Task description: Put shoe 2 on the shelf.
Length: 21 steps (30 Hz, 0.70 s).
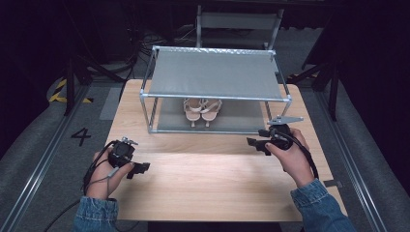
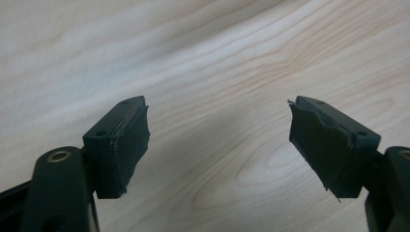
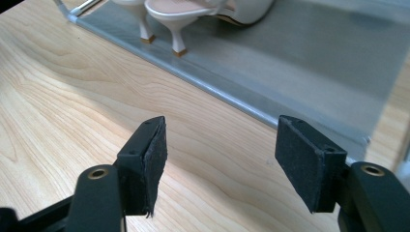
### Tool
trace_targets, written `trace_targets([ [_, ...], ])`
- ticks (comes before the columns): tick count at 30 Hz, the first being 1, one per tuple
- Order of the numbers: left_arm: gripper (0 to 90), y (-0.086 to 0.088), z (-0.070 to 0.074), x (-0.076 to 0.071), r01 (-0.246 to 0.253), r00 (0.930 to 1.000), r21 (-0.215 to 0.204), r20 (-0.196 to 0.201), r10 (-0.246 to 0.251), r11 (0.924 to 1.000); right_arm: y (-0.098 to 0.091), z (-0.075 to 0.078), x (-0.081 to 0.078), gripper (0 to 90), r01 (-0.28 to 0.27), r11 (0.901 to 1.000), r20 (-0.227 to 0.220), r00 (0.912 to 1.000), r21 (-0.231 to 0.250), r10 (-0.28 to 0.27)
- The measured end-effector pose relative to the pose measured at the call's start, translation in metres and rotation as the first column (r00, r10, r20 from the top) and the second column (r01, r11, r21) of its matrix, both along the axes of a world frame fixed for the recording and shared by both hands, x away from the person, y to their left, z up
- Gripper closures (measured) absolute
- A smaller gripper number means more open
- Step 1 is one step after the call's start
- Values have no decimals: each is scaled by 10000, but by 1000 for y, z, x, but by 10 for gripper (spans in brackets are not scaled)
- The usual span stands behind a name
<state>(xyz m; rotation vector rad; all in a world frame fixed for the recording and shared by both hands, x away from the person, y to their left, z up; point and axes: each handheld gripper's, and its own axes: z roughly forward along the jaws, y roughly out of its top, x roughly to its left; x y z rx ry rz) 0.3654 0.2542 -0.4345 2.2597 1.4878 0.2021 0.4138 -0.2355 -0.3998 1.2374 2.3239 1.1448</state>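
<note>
A pair of pale high-heeled sandals (image 1: 202,109) stands side by side on the lower shelf of a grey metal shoe rack (image 1: 215,72), heels toward me; their heels also appear in the right gripper view (image 3: 179,17). My right gripper (image 1: 255,143) hovers over the wooden table just in front of the rack's right end, pointing left, jaws open with nothing between them (image 3: 220,162). My left gripper (image 1: 141,167) rests low over the table at the front left, jaws wide open and empty (image 2: 217,145).
The wooden table (image 1: 212,188) has bare room between the two grippers. The rack's lower front rail (image 3: 232,99) lies close ahead of the right gripper. A grey chair (image 1: 239,21) stands behind the rack. Dark floor and metal stands surround the table.
</note>
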Motion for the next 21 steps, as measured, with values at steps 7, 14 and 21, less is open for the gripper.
trace_targets([
  [7, 213, 11, 0, -1, -112, 9999, 3, 112, 112, 9999, -18, -14, 1, 327, 110, 9971, -487, 9987, -746, -147],
  [14, 199, 11, 0, -1, 377, 9987, 101, 341, -381, 9992, -41, -32, 2, 260, 103, 9770, -1383, 9896, -2131, -406],
  [21, 198, 20, -1, 0, 280, 9994, 275, 216, -286, 9992, -59, -43, 3, 230, 253, 9597, -1567, 9850, -2797, -716],
])
